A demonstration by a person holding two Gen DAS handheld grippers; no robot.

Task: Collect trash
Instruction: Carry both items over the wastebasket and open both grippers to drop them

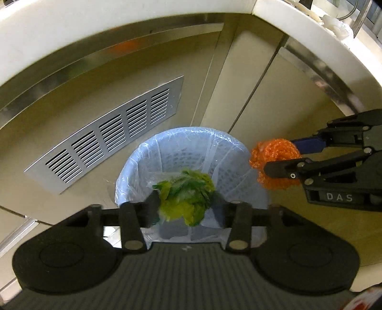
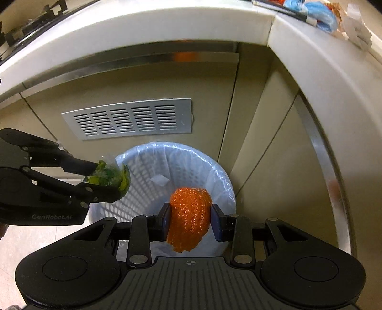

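Observation:
A white lattice bin point(image 1: 181, 131) lined with a clear bag stands on the floor against the cabinet. My left gripper point(image 1: 188, 205) hovers over its mouth. A crumpled green and yellow wrapper point(image 1: 188, 193) sits between its spread fingers, touching the left one, with a small gap at the right one. From the right wrist view, that gripper point(image 2: 108, 180) reaches in from the left with the green wrapper point(image 2: 114, 177) at its tips. My right gripper point(image 2: 191, 221) is shut on an orange net wad point(image 2: 188, 219) above the bin point(image 2: 214, 167), near its right rim. The right gripper point(image 1: 281, 158) and orange wad point(image 1: 269, 152) also show at right.
A metal vent grille point(image 1: 112, 133) is set into the beige cabinet door behind the bin. A white countertop edge point(image 2: 143, 31) overhangs above and wraps round to the right. A stove point(image 2: 31, 19) and blue plastic bags point(image 2: 320, 12) lie on the counter.

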